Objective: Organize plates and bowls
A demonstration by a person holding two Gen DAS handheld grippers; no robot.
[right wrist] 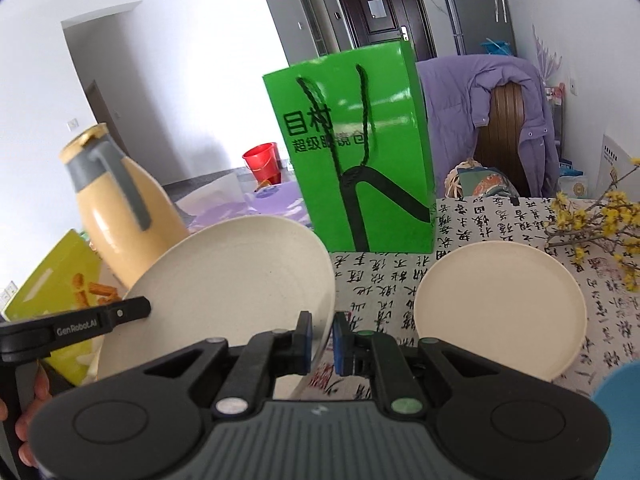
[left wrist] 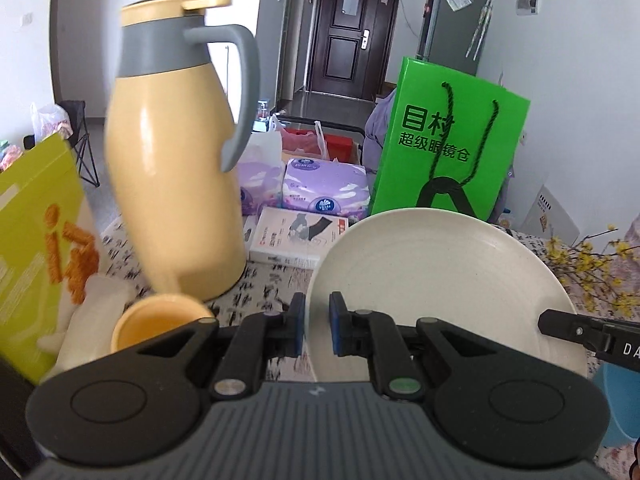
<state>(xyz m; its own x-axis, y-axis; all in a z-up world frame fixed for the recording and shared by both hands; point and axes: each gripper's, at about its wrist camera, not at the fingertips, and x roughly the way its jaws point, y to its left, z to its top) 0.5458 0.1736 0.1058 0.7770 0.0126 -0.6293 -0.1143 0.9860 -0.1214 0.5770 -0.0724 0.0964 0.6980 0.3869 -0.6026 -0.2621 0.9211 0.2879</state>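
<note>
At the far left a yellow-green snack box (left wrist: pixel 36 240) leans by a small yellow cup (left wrist: pixel 160 320), and just behind the cup stands the tall yellow thermos jug (left wrist: pixel 172 168). Next comes the left gripper (left wrist: pixel 317 330), clamped on the near left rim of the cream plate (left wrist: pixel 440 288), which hangs tilted above the calligraphy-print tablecloth (right wrist: pixel 380 276). The right gripper (right wrist: pixel 322 342) pinches the same plate's opposite rim, so both tools carry one plate between them. Behind it stands the green paper bag (right wrist: pixel 360 152); further right a second cream plate (right wrist: pixel 500 312) lies flat on the cloth, with a yellow flower sprig (right wrist: pixel 600 220) beyond it and something blue (right wrist: pixel 620 392) at the edge. The risk, as I judge it, lies in the thin rim holds: if the two hands drift apart or twist unevenly, the smooth plate could slip from one grip and swing down. Its raised left edge is also near the jug, so a sideways sweep might knock it or the cup.
</note>
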